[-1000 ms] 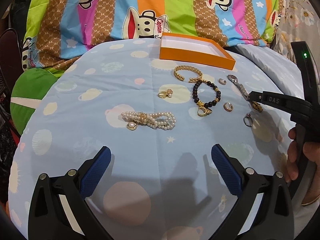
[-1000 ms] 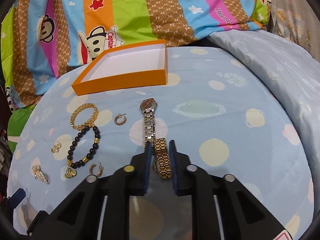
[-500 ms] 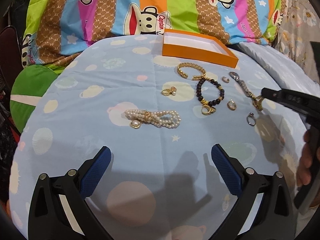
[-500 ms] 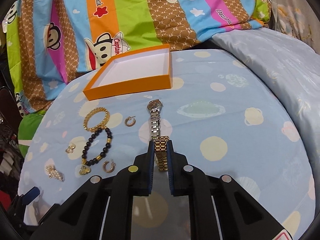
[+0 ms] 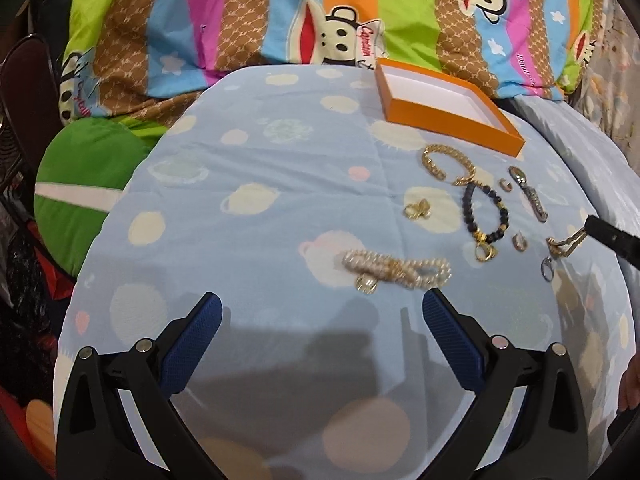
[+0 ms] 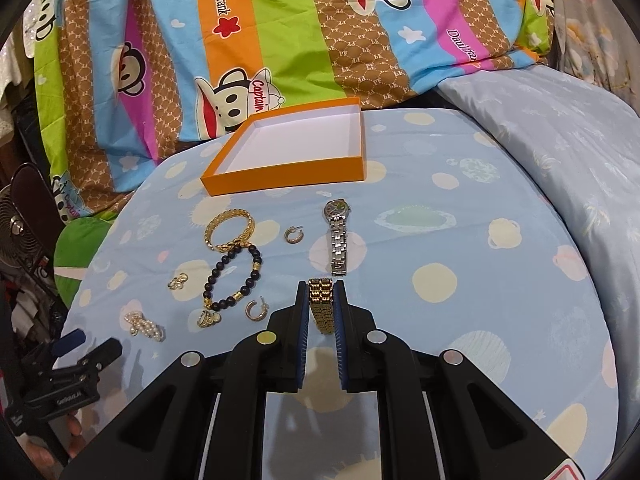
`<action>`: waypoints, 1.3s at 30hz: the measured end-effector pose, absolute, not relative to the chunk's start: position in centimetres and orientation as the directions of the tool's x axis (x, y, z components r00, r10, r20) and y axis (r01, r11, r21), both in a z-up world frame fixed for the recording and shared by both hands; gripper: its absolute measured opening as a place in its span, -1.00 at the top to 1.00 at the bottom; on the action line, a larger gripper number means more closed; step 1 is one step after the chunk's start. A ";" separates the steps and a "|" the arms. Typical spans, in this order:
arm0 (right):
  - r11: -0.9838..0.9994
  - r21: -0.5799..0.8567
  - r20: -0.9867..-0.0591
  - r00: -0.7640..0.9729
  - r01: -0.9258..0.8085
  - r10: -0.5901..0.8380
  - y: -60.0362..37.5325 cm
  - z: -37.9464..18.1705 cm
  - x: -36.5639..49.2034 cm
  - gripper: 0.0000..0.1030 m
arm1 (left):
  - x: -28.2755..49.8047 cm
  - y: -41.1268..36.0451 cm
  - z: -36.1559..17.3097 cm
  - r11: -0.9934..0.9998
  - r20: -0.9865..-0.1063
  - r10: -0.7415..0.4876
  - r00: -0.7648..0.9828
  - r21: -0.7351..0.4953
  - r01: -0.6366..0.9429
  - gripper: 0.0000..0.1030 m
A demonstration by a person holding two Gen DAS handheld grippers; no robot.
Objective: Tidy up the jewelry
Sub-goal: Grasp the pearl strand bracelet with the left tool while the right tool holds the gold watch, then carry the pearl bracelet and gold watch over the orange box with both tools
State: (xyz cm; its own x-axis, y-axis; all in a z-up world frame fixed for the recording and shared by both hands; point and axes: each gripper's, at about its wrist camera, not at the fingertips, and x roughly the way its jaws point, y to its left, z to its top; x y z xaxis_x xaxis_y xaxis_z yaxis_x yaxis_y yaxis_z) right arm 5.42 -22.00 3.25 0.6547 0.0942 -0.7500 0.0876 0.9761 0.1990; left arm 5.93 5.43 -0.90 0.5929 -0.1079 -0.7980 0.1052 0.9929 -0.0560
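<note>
My right gripper (image 6: 320, 300) is shut on a gold link bracelet (image 6: 321, 304) and holds it lifted off the blue sheet; it also shows in the left wrist view (image 5: 566, 242). A silver watch (image 6: 339, 236) lies just beyond it. An empty orange box (image 6: 292, 176) sits at the back. A gold chain bracelet (image 6: 229, 230), a black bead bracelet (image 6: 236, 280), hoop earrings (image 6: 256, 310) and a pearl bracelet (image 5: 396, 270) lie to the left. My left gripper (image 5: 320, 320) is open and empty, just short of the pearl bracelet.
A striped monkey-print blanket (image 6: 280, 40) rises behind the box. A pale blue quilt (image 6: 560, 128) lies at the right. A green cushion (image 5: 80, 184) sits past the left edge. A small silver ring (image 5: 547, 272) and gold earrings (image 5: 416, 210) lie among the jewelry.
My right gripper closed on the gold bracelet and lifted it back off the sheet, away from the watch. My left gripper shifted left and closer to the pearl bracelet.
</note>
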 end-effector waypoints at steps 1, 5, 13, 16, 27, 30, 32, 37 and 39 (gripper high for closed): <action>0.976 0.201 -0.750 0.654 0.086 0.097 -22.0 3.2 5.5 0.79 | 6.3 5.0 -0.9 0.991 -0.798 -0.122 0.591 -0.061 0.121 -0.91; 0.980 0.184 -0.748 0.658 0.079 0.088 -21.7 3.3 5.4 0.79 | 8.3 3.3 -1.3 0.982 -0.822 -0.178 0.541 -0.114 0.151 -0.90; 0.978 0.192 -0.749 0.656 0.081 0.093 -21.8 3.2 5.4 0.79 | 10.0 0.8 -2.7 0.989 -0.858 -0.144 0.493 -0.104 0.109 -0.65; 0.979 0.191 -0.749 0.656 0.078 0.094 -21.9 3.3 5.4 0.79 | 9.1 0.9 -2.8 0.992 -0.846 -0.098 0.524 -0.042 0.117 -0.36; 0.976 0.214 -0.734 0.667 0.046 0.130 -21.3 4.4 4.5 0.79 | 7.9 3.5 -2.1 0.987 -0.849 -0.145 0.508 -0.087 0.137 0.89; 0.972 0.232 -0.721 0.677 0.033 0.149 -21.3 5.4 4.3 0.79 | 8.0 3.9 -1.7 0.982 -0.849 -0.176 0.499 -0.119 0.144 0.92; 0.970 0.244 -0.711 0.685 0.025 0.161 -21.3 6.2 4.3 0.79 | 7.9 3.8 -1.4 0.981 -0.843 -0.184 0.505 -0.123 0.153 0.94; 0.965 0.262 -0.699 0.692 0.014 0.180 -21.7 7.7 5.0 0.79 | 8.1 3.5 0.2 0.972 -0.827 -0.216 0.519 -0.134 0.192 0.94; 0.962 0.274 -0.694 0.694 0.009 0.192 -22.0 8.2 5.7 0.79 | 8.3 3.4 0.9 0.970 -0.820 -0.222 0.528 -0.130 0.207 0.94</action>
State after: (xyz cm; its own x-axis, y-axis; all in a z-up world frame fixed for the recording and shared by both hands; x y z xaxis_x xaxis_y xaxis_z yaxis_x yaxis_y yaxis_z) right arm 5.65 -22.05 8.20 0.6937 0.1917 -0.6943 0.0086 0.9617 0.2741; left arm 8.31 3.40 0.94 0.5280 -0.2219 -0.8197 0.2065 0.9698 -0.1295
